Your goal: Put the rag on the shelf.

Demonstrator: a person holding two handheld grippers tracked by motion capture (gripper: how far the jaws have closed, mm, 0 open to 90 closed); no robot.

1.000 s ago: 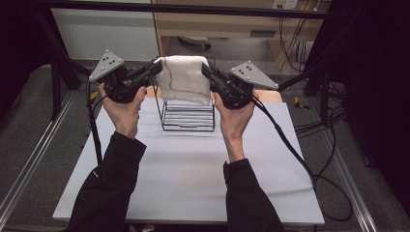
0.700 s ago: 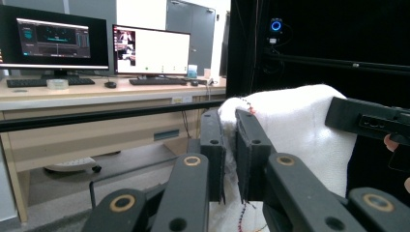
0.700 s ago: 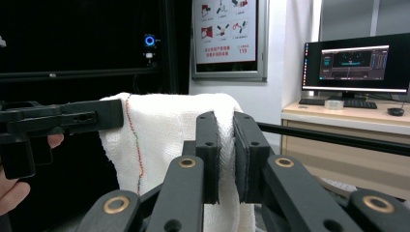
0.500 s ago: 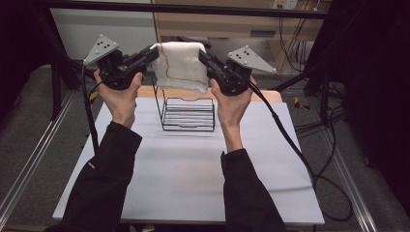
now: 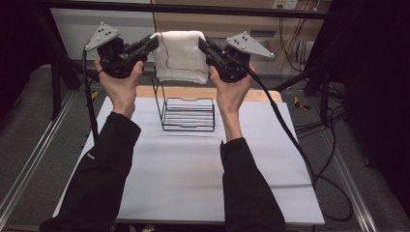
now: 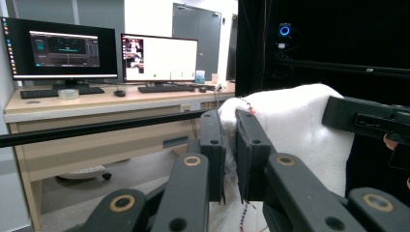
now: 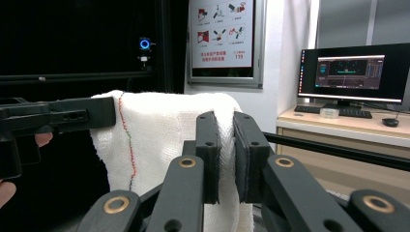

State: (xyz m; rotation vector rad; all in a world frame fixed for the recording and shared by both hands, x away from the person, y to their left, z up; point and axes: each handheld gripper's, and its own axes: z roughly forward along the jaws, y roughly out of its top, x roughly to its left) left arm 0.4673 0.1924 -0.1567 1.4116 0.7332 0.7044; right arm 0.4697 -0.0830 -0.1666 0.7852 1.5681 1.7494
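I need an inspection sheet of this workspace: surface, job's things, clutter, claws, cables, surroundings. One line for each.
Surface: white table, bare in front.
Job's things: white towel held up above the table, hanging between both claws; black wire rack stands on the table below it.
Clutter: nothing seen.
Claws: left claw shut on the towel's left top corner; right claw shut on its right top corner.
Cables: black cable trails from the right claw over the table's right edge.
Surroundings: desk with monitors; wall poster.

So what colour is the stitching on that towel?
Red and green, running down the white towel; clearest in the right gripper view.
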